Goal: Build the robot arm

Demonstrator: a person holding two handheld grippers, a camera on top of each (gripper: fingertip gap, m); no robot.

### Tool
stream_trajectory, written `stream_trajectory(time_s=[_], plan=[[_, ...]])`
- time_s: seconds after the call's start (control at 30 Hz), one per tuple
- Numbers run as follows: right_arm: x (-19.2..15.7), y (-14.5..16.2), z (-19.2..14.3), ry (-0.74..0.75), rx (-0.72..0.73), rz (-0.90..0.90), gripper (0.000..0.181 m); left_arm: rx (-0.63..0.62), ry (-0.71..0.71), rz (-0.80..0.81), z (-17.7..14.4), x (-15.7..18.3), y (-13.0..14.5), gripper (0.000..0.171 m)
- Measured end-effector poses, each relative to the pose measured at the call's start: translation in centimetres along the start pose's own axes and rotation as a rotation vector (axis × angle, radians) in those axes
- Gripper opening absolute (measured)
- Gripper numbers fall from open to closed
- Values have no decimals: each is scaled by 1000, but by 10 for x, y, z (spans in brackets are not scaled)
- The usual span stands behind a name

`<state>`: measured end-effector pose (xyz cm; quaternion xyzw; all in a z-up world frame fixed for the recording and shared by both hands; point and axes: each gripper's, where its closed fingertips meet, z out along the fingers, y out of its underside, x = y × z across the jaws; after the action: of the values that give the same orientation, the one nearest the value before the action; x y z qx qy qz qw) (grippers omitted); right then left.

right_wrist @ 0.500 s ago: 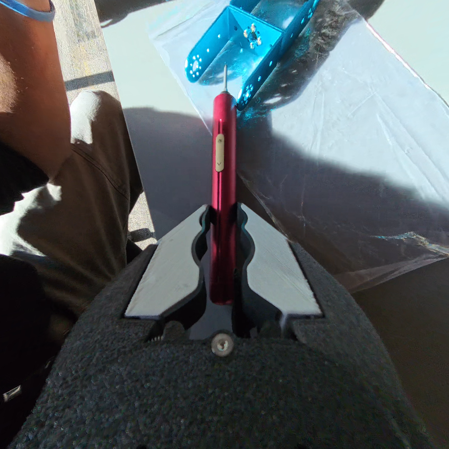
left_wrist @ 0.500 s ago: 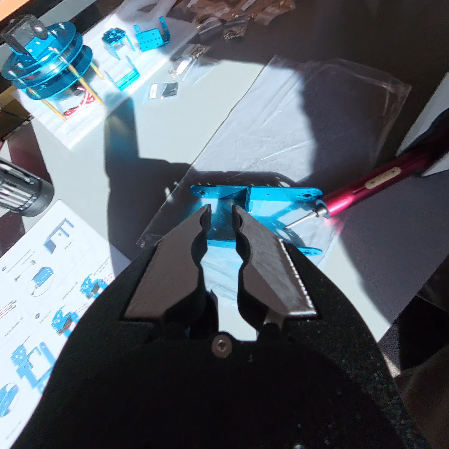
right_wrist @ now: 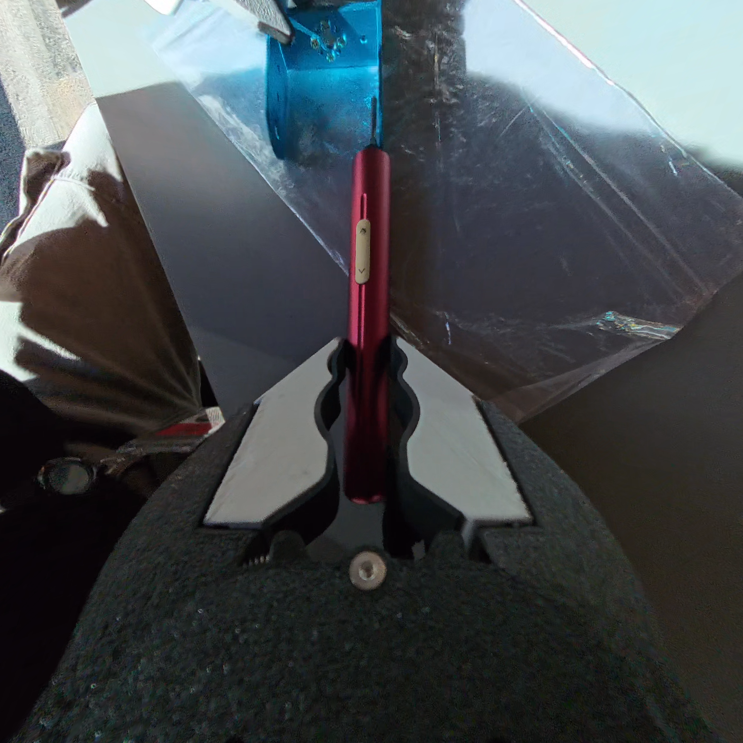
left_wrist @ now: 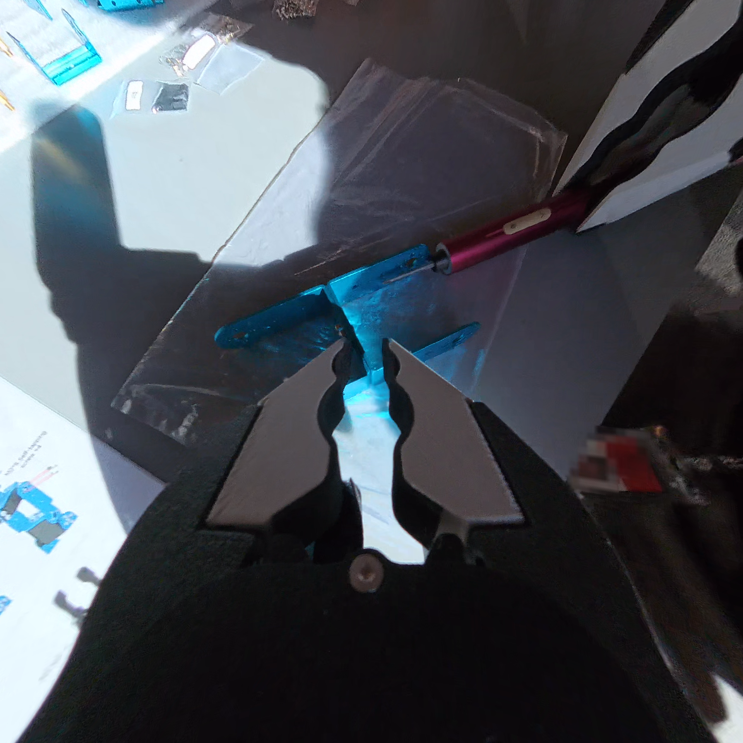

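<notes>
Blue bracket: the blue metal bracket [left_wrist: 374,305] lies at the centre of the left wrist view, on a clear plastic sheet [left_wrist: 422,161]; in the right wrist view the bracket [right_wrist: 321,88] sits at top centre, small screws showing on its inner face.
Left gripper: the left gripper [left_wrist: 364,347] has its tips set on either side of an upright wall of the bracket, with a narrow gap on each side (whether the pads press the metal cannot be told from this angle). One of its fingers [right_wrist: 257,16] enters the top edge of the right wrist view, at the bracket's upper left corner.
Right gripper: the right gripper [right_wrist: 368,352] is clamped on a red electric screwdriver [right_wrist: 368,289], the body running straight forward between the fingers, with a pale switch on top.
Screwdriver bit: the thin bit [right_wrist: 374,120] reaches the bracket's right-hand flange; in the left wrist view the screwdriver [left_wrist: 510,237] comes in from the upper right, its bit lying against the far end of the bracket.
Sheet: crumpled, partly in shadow, spread over a pale table [left_wrist: 181,173].
Surroundings: more blue parts [left_wrist: 68,60] and small plastic bags [left_wrist: 161,92] at upper left of the left wrist view; an illustrated instruction sheet [left_wrist: 36,522] at lower left.
Person: a trouser leg [right_wrist: 80,249] at the left edge of the right wrist view.
</notes>
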<state>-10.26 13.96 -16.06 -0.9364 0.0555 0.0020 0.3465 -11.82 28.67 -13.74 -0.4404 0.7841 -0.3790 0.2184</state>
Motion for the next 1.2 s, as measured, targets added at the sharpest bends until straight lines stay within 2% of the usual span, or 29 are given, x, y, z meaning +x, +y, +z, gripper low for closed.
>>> stream_trajectory(time_s=[0.07,0.13,0.17,0.2,0.27,0.37,0.43,0.53,0.57,0.6,0.7,0.73,0.77,0.8,0.83,0.9,0.93,1.03,1.13,1.17,1.2], plan=[[6,-9,-4,8,18,-40,20,70,9,-83,-7,1,-7,21],[7,-23,-10,19,66,-97,22,102,-52,-95,-26,-11,1,27],[5,-31,-11,13,95,-111,31,105,-112,-59,-36,-21,8,28],[2,-36,-10,-5,109,-119,42,108,-169,-19,-43,-31,16,36],[2,-40,-4,-11,119,-128,42,133,-131,-5,-49,-33,21,42],[4,-32,9,-24,69,-130,42,185,-33,29,-48,-21,6,46],[4,-23,20,-35,17,-140,44,98,4,66,-37,-15,9,47],[0,-30,25,-56,39,-118,28,-66,5,123,-16,-13,22,45],[-1,-31,26,-64,37,-118,20,-77,-26,141,-13,-16,21,34],[-1,-31,26,-71,31,-109,20,-91,-42,137,-12,-16,20,23],[1,-30,24,-83,14,-94,20,-92,-15,59,-9,1,14,13],[1,-28,22,-94,6,-94,19,-96,-35,44,-9,4,13,17],[0,-26,20,-109,2,-97,19,-93,-73,37,-10,6,11,30],[1,-25,16,-119,2,-103,19,-55,-97,37,-15,10,2,38],[1,-24,11,-140,-6,-106,20,16,-109,52,-19,17,-14,38],[-5,-27,-1,-248,1,-79,20,148,-156,167,-22,35,-49,38],[-7,-31,-7,-286,19,-66,19,163,-173,279,-17,48,-59,38],[-9,-47,-25,-400,50,-6,19,58,-313,661,12,66,-65,50],[-7,-58,-39,-448,69,-13,19,76,-405,826,27,73,-77,50],[-6,-60,-41,-446,71,-22,19,86,-460,864,30,72,-83,46],[-6,-60,-43,-446,66,-39,19,89,-528,905,31,69,-87,35]])
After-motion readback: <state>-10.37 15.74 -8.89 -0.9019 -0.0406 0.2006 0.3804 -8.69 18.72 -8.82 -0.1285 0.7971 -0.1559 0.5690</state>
